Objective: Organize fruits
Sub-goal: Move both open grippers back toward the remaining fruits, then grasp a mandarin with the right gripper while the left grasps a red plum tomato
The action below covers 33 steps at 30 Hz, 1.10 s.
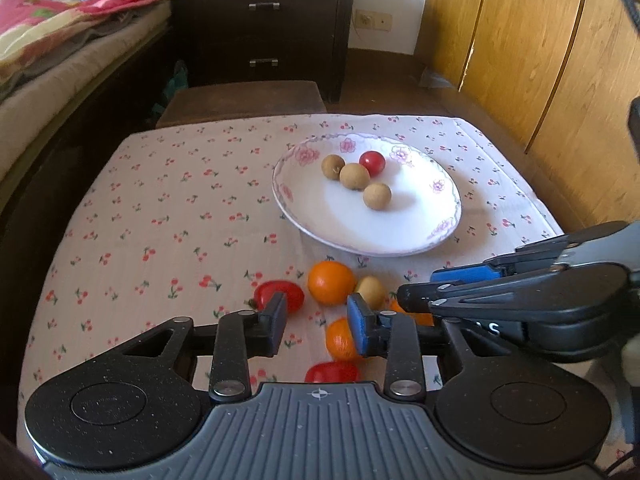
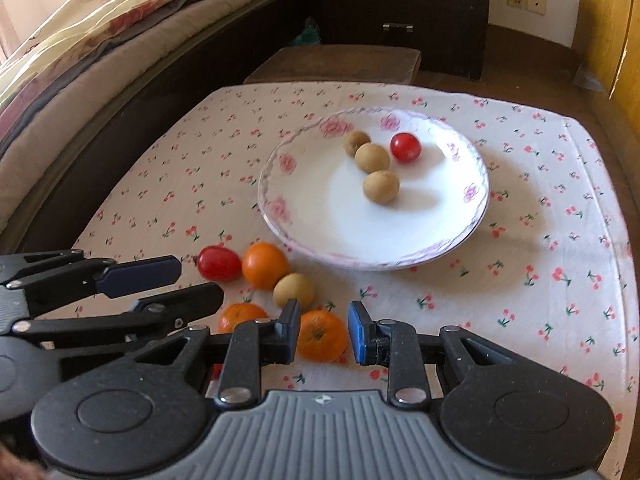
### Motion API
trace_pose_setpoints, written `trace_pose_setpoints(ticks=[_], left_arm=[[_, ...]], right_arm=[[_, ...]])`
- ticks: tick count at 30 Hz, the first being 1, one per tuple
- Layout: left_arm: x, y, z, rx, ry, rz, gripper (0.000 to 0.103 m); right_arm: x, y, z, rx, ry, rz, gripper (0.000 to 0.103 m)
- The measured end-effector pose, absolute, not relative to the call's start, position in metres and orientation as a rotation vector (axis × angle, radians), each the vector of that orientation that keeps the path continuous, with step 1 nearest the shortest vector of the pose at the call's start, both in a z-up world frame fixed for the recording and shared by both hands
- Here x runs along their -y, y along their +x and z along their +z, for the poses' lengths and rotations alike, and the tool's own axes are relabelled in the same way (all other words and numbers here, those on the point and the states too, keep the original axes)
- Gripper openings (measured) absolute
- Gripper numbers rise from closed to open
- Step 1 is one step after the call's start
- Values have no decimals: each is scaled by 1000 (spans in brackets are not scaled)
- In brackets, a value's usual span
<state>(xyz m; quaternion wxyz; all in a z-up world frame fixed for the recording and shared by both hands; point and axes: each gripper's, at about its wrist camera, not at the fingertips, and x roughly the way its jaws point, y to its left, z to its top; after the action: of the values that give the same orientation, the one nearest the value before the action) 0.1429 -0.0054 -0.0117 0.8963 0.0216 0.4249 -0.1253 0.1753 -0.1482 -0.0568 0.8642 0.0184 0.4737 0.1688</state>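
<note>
A: Right gripper [image 2: 323, 334], lower centre: jaws wide, flanking a mandarin [image 2: 322, 335], grip uncertain.
B: Left gripper [image 1: 316, 326]: agape, empty. Plate [image 2: 304, 216], centre frame: three longans [image 2: 381, 187], one cherry tomato [image 2: 405, 147].

four longans [image 2: 381, 187], three oranges [image 2: 265, 265], three tomatoes [image 2: 405, 147], one plate [image 2: 280, 208].

Bed [image 1: 60, 52], dark dresser [image 1: 264, 28], wooden wardrobe [image 1: 540, 48].
</note>
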Motion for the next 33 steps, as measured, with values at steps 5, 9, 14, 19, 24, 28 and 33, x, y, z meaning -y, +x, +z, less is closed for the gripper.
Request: trace_pose_setpoints(ticks=[5,9,14,19,24,28,33], left_arm=[[-2,134,-12,-891,29,-268,48],[-6,130,-11,-892,20,-276,50],[-7,127,-12,-899,22,-288,51],[-8,122,-17,-908,32,-311,53],[0,119,-25,-926,62,-343,53],[6,117,-32,-939,88,-358,54],[9,121,-41,-955,99,-356,54]], right_arm=[[143,173,-62,-1005,17,362,32],[143,171,-61,-1009,23,363,32],[144,175,-67,-1020,9,336,33],[144,178,-72,-1038,10,350,33],[136,178,-76,-1038,-42,359,33],[137,175,-76,-1040,-51,365,33],[142,174,-76,-1040,-43,368,33]])
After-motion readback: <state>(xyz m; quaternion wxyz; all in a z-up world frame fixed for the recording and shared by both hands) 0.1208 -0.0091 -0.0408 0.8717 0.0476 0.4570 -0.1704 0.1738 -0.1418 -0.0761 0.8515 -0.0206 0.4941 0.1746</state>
